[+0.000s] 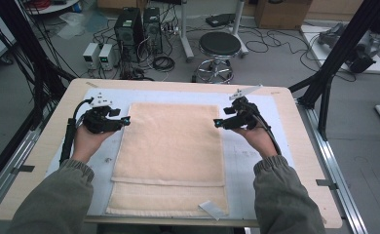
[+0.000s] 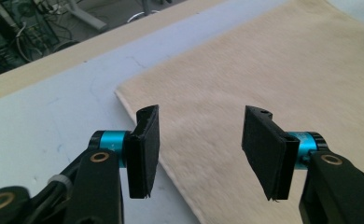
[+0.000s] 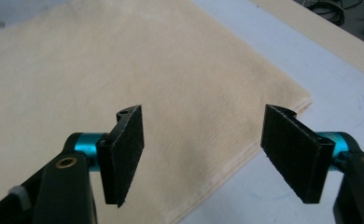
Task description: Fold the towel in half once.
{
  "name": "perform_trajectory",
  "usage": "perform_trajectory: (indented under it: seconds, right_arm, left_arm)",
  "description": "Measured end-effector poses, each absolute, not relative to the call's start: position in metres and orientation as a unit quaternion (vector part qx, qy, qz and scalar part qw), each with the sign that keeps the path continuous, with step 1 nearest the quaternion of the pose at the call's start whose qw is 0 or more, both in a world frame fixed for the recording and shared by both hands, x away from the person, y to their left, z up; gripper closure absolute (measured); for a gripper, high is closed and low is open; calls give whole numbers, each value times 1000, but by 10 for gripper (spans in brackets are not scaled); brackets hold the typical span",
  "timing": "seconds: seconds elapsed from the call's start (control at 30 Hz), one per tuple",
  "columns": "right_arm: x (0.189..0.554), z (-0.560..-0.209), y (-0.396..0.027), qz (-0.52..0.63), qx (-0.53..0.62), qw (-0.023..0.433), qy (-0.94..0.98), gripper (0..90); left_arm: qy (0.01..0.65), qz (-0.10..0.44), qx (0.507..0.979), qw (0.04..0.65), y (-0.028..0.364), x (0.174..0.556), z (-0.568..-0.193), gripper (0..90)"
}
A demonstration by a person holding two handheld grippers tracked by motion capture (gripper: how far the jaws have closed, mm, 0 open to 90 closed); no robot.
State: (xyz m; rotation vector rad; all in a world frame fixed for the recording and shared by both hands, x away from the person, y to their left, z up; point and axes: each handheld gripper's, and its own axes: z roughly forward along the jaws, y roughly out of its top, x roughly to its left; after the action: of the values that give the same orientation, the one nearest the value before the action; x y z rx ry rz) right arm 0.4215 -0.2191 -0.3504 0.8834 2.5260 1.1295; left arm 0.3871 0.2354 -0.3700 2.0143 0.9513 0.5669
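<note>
Here, a folded cream towel [image 1: 171,151] lies on the counter [image 1: 305,146]; the left gripper [image 1: 124,120] and right gripper [image 1: 217,123] hover released at its far corners.

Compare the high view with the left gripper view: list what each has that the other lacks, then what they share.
High view alone: the right hand-held gripper, both sleeves, the towel's folded near edge, a white label at its near corner, and a stool on the floor. Left gripper view alone: the left hand-held gripper's black pads close up, parted over the towel's side edge. Shared: the cream towel, the pale mat and the wooden table edge.
</note>
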Motion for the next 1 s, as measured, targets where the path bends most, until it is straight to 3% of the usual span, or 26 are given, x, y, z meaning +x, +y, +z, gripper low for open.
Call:
perform_trajectory:
  seconds: [0.43, 0.5, 1.0]
  right_arm:
    - [345, -369, -217, 397, 253, 129, 873, 268]
    - [339, -373, -213, 382, 255, 128, 879, 202]
    - [309, -416, -218, 415, 256, 126, 864, 219]
  left_arm:
    - [343, 215, 812, 421, 245, 317, -389, 378]
    - [337, 206, 816, 421, 244, 309, -393, 368]
    - [344, 188, 823, 411, 236, 279, -416, 233]
